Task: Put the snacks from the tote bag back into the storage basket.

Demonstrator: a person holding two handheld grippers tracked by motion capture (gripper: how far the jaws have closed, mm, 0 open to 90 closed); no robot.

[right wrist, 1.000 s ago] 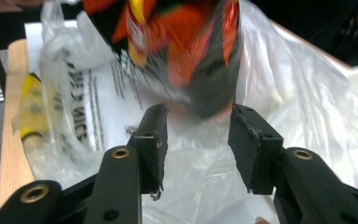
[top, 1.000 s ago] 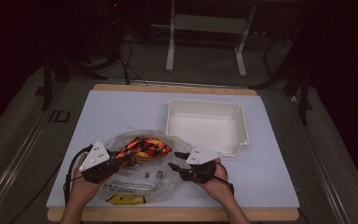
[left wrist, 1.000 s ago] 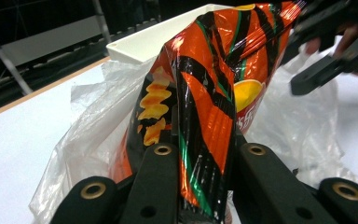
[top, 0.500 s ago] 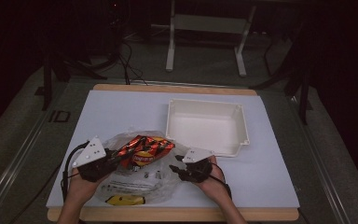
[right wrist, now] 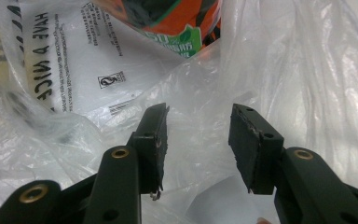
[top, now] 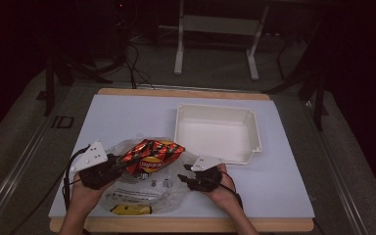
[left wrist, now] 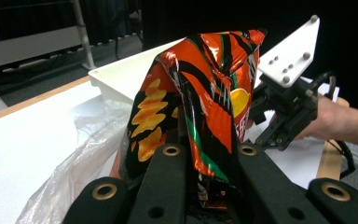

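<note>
- Left tongs (left wrist: 200,186): clenched on the lower edge of the chip bag (left wrist: 200,93), which stands up crumpled between the jaws.
- Right tongs (right wrist: 198,140): jaws spread apart, nothing between them, hovering just over the clear plastic bag (right wrist: 270,70).
- Seen from the high view, the chip bag (top: 152,154) sits at the mouth of the plastic bag (top: 142,188) near the front of the tabletop (top: 127,117), partly raised out of it by the left tongs (top: 122,166); the right tongs (top: 183,178) sit at the plastic bag's right edge.
- Handling, as a guess: the chip bag looks light, puffy and slick, its contents brittle (so squeeze a seam or corner, not the belly). The plastic bag is limp and slippery and will likely drag along; pinching a fold of its rim would hold it down.
- Farther off, the white tray (top: 218,132) stands empty beside the bags; something yellow (top: 127,209) lies inside the plastic bag near the front edge.
</note>
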